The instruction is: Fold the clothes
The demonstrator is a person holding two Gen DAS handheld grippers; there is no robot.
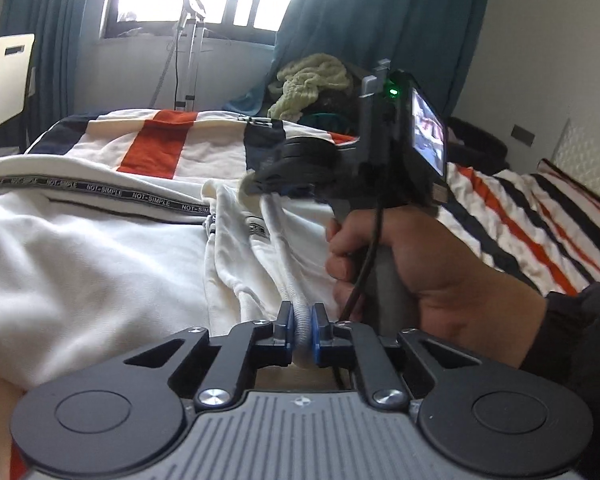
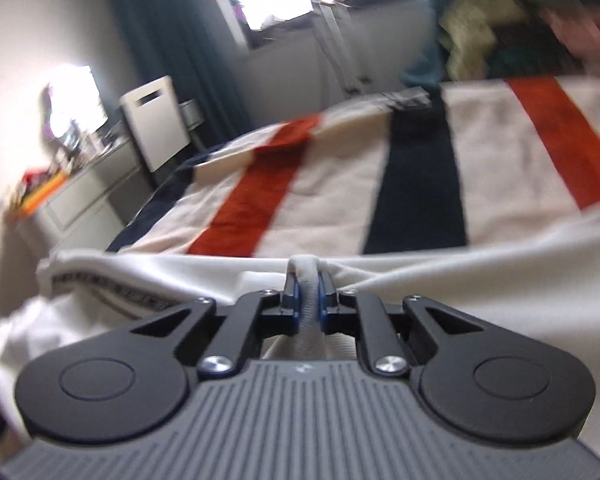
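A white garment [image 1: 92,264] with a black "NOT-SIMPLE" tape trim lies across a striped bed. My left gripper [image 1: 303,322] is shut on a ribbed white hem of the garment. The right gripper [image 1: 260,182] shows in the left wrist view, held by a hand, pinching the same hem farther along. In the right wrist view my right gripper [image 2: 307,280] is shut on a fold of the white garment [image 2: 440,276], which stretches to both sides. That view is motion-blurred.
The bed cover [image 2: 340,184] has white, orange and navy stripes. A pile of clothes with a pale green knit [image 1: 312,80] sits at the far side by teal curtains. A chair [image 1: 8,80] and a white cabinet [image 2: 72,208] stand at the left.
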